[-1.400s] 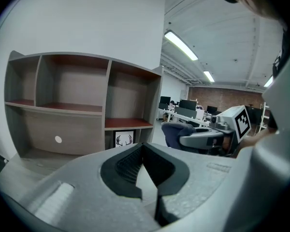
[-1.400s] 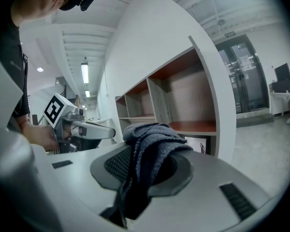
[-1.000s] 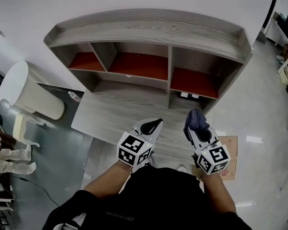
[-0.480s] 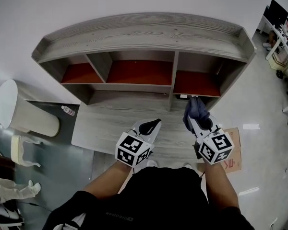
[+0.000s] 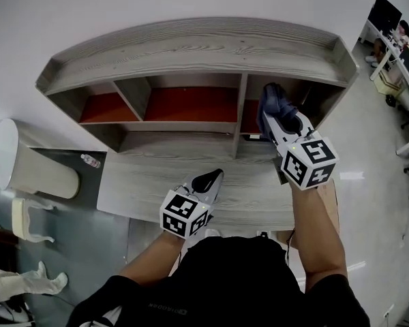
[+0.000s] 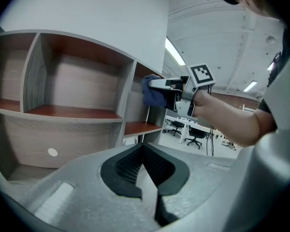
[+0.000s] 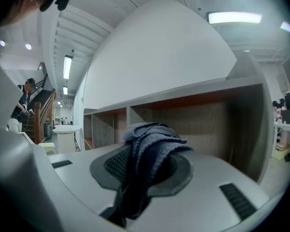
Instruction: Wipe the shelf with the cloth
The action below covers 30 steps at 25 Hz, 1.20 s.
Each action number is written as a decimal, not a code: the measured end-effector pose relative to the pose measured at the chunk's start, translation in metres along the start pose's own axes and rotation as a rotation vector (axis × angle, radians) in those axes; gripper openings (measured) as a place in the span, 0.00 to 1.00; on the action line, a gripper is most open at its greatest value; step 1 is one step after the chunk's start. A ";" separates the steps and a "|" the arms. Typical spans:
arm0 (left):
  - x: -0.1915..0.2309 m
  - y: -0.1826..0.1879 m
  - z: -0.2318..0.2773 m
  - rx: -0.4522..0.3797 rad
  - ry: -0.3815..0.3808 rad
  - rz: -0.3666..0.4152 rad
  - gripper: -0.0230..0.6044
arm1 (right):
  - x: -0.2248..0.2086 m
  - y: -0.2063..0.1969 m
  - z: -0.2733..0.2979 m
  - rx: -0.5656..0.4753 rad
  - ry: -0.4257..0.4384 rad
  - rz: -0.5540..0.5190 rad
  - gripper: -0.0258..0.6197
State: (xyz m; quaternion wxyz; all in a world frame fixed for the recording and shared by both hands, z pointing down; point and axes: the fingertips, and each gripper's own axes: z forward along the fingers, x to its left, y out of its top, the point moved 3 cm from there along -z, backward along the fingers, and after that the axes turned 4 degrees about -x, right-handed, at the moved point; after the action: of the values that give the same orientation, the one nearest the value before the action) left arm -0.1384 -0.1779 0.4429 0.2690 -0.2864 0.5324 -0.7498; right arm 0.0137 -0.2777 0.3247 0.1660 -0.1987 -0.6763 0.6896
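A grey wooden shelf unit (image 5: 191, 50) with red-brown compartment floors stands against the white wall. My right gripper (image 5: 276, 111) is shut on a dark blue cloth (image 5: 270, 103), raised in front of the unit's right compartment (image 5: 252, 118). In the right gripper view the cloth (image 7: 147, 151) bulges from between the jaws, facing that compartment (image 7: 212, 124). My left gripper (image 5: 208, 180) hangs lower over the desk surface (image 5: 157, 179), shut with nothing in it. The left gripper view shows its jaws (image 6: 145, 170) pressed together and the cloth (image 6: 153, 91) at the right compartment's mouth.
A white round bin (image 5: 24, 162) stands on the floor to the left, a small bottle (image 5: 90, 160) beside the desk. A cardboard box (image 5: 327, 196) lies on the floor right of the desk. Office chairs (image 6: 191, 132) show further off.
My right gripper has risen from desk level to the right compartment's opening, carrying the cloth. The left gripper has stayed low over the desk.
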 end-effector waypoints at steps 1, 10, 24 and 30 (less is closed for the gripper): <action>-0.001 0.001 0.001 -0.006 0.010 -0.009 0.05 | -0.003 0.004 0.008 0.004 0.007 -0.010 0.19; -0.015 0.002 0.009 -0.032 0.098 -0.049 0.05 | -0.014 0.029 0.060 -0.002 0.081 -0.107 0.19; -0.015 0.002 0.000 -0.007 0.178 -0.024 0.05 | -0.005 0.046 0.074 -0.010 0.097 -0.274 0.19; -0.019 0.007 0.002 -0.006 0.164 -0.009 0.05 | -0.007 0.042 0.074 -0.003 0.072 -0.316 0.19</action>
State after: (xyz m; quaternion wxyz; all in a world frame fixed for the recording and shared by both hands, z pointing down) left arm -0.1233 -0.1680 0.4340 0.2204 -0.2273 0.5534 -0.7704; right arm -0.0160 -0.3467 0.2838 0.2963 -0.1148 -0.6939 0.6462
